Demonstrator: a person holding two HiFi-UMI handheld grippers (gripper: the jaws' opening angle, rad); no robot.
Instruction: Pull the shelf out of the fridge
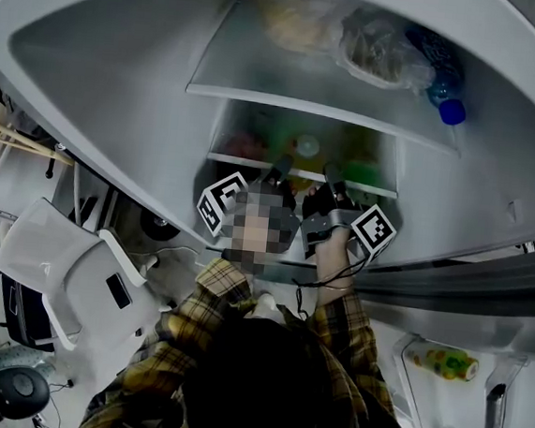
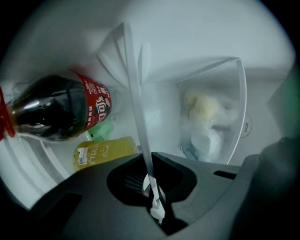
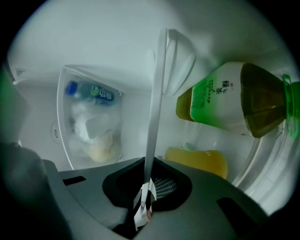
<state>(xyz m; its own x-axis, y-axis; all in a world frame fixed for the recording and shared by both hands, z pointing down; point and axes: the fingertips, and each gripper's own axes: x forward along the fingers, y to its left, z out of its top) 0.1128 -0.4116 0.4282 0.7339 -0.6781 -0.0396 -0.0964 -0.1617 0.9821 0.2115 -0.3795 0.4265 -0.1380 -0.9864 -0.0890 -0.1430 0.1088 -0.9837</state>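
- The fridge [image 1: 102,70] stands open, its pale inner walls all round both pairs of jaws.
- An upper shelf [image 1: 291,69] lies beyond and clear of the jaws, loaded at the back.
- The shelf [image 1: 374,187] to be pulled is in the fridge, nearer the person. Its thin white front edge [image 2: 138,108] runs straight into each pair of jaws.
- The left gripper [image 1: 279,172] has its jaws together on that edge. In the left gripper view the white strip runs down between the dark jaws [image 2: 151,161] and is pinched there.
- The right gripper [image 1: 332,175] sits just beside it on the same edge [image 3: 153,117], its jaws [image 3: 146,161] likewise clamped on the strip.
- A clear bag of food [image 2: 208,119] sits beyond the left jaws, to their right in that view. In the right gripper view the bag [image 3: 91,126] is to the left of the jaws.
- A dark cola bottle [image 2: 56,110] with a red label lies on its side to the left of the left jaws.
- A green tea bottle [image 3: 234,98] lies on its side to the right of the right jaws.
- A yellow drink bottle [image 2: 101,152] lies close to the left jaws, just under the cola bottle in that view.
- A blue-capped bottle [image 1: 446,94] rests far beyond the jaws on the upper shelf.
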